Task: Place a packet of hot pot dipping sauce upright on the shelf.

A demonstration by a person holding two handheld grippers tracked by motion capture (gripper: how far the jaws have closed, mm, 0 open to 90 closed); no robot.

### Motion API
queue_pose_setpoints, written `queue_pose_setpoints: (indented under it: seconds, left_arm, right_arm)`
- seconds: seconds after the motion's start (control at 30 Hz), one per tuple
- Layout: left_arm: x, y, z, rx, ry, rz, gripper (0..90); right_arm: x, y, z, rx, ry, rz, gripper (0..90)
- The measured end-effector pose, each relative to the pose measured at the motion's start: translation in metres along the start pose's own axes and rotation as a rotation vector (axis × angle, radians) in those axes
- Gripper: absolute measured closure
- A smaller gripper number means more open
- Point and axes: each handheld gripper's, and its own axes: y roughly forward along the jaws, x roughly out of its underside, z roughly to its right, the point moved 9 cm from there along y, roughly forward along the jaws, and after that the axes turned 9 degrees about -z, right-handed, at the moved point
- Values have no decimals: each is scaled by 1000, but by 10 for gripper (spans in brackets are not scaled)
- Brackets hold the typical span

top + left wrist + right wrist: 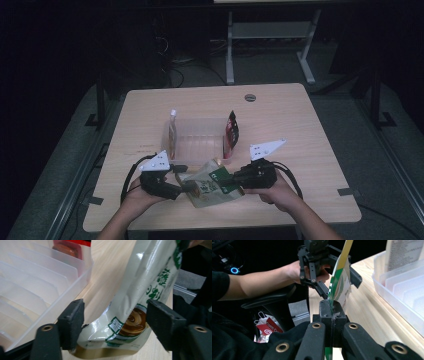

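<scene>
Right gripper (331, 312) is clamped on the edge of the green-and-white pouch (209, 186), held over the table (300, 125) just in front of the clear divided bin (195, 135). Left gripper (113, 323) stands apart (pouch's bottom end between its jaws, pads not pressing).

Red pouch (231, 131) upright at bin's right end; desk grommet (250, 97) behind.

Tool (113, 322) jaws apart, pouch (140, 297) between, untouched; clear divided bin (75, 280) alongside.
</scene>
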Motion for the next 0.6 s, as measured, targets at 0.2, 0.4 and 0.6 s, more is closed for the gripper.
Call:
queue_pose_setpoints:
  seconds: [0.2, 0.4, 0.6]
  left_arm:
    - [1, -7, -1, -8, 8, 3, 218]
    - [7, -13, -2, -26, -7, -12, 160]
    - [28, -23, -4, -53, -50, -35, 154]
  right_arm:
    - [-8, -2, -7, -6, -16, 28, 900]
    - [-18, -7, -7, 10, -27, 62, 900]
    - [-32, -10, -5, 20, -38, 96, 900]
